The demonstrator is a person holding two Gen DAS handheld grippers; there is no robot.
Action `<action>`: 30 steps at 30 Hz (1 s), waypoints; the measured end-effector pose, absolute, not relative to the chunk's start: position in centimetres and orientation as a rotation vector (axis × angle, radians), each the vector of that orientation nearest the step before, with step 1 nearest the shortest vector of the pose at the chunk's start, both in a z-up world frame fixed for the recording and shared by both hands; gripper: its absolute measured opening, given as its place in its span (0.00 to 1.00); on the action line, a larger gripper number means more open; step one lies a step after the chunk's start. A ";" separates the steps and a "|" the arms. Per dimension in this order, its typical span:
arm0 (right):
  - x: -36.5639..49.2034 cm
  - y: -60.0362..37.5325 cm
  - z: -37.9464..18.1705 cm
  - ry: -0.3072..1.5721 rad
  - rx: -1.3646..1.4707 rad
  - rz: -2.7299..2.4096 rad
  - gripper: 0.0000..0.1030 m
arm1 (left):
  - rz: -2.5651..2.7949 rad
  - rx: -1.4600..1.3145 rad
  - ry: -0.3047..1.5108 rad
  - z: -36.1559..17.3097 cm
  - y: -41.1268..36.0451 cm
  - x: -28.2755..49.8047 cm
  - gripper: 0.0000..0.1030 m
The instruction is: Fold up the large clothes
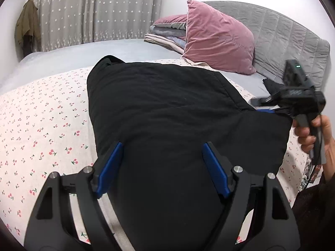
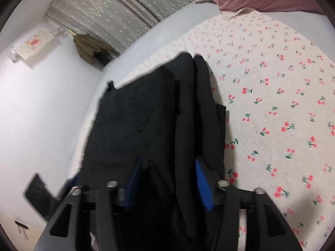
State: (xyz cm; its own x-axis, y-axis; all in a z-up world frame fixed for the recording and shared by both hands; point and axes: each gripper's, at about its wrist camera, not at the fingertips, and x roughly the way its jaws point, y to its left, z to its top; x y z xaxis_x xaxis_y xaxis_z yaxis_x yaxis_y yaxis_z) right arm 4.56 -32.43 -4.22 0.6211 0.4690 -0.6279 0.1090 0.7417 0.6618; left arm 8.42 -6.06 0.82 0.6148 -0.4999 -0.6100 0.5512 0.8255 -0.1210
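Cherry-print bedding [image 1: 41, 129] covers the bed and serves as the folding surface, broad and soft enough to spread a big garment; a pink pillow [image 1: 217, 39] and a stack of folded linens [image 1: 165, 33] sit far ahead of the left hand-held gripper [image 1: 162, 167], out of the working area, with a star-patterned curtain [image 1: 94, 10] behind them. The black garment [image 1: 167, 115] lies flat on the bedding directly ahead of and beneath the left hand-held gripper, already doubled into a thick slab, so the fold looks partly done; the left one's blue pads [image 1: 110, 169] stand wide apart above the cloth, pressing on nothing, probably poised to pin or take the near edge.

The right hand-held gripper [image 2: 167, 177], seen off to the right of the left one in a person's hand [image 1: 309, 133], has its jaws partly open; black fabric lies between the pads and drapes over one of them, yet the blur hides whether they pinch it, so I cannot tell if it grips or has let go. Likely it works the side edge so both ends of the garment can be handled together.
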 end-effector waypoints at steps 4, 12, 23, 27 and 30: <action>2.4 -33.5 -2.7 0.785 0.808 0.322 0.58 | -0.603 0.090 0.673 0.8 -6.2 8.1 0.76; 4.3 -29.4 -6.8 1.033 0.877 0.525 0.58 | -0.586 0.081 0.676 0.9 -6.3 8.4 0.76; 0.6 -29.4 -0.4 0.764 0.588 0.285 0.25 | -0.591 -0.023 0.695 1.8 -6.5 8.7 0.76; 2.0 -29.6 -6.6 1.013 0.609 0.183 0.29 | -0.560 0.153 0.676 0.5 -8.9 7.9 0.77; 1.6 -29.5 -5.0 0.962 0.579 0.185 0.40 | -0.551 0.120 0.700 1.1 -8.4 8.2 0.79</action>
State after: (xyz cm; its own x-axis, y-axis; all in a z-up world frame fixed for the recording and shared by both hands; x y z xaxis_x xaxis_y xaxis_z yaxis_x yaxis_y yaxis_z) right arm 1.55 -29.52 -4.96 0.5701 0.3971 -0.7192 0.1024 0.8342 0.5418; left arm 8.16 -8.42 1.06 0.6293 -0.4406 -0.6401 0.5191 0.8513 -0.0757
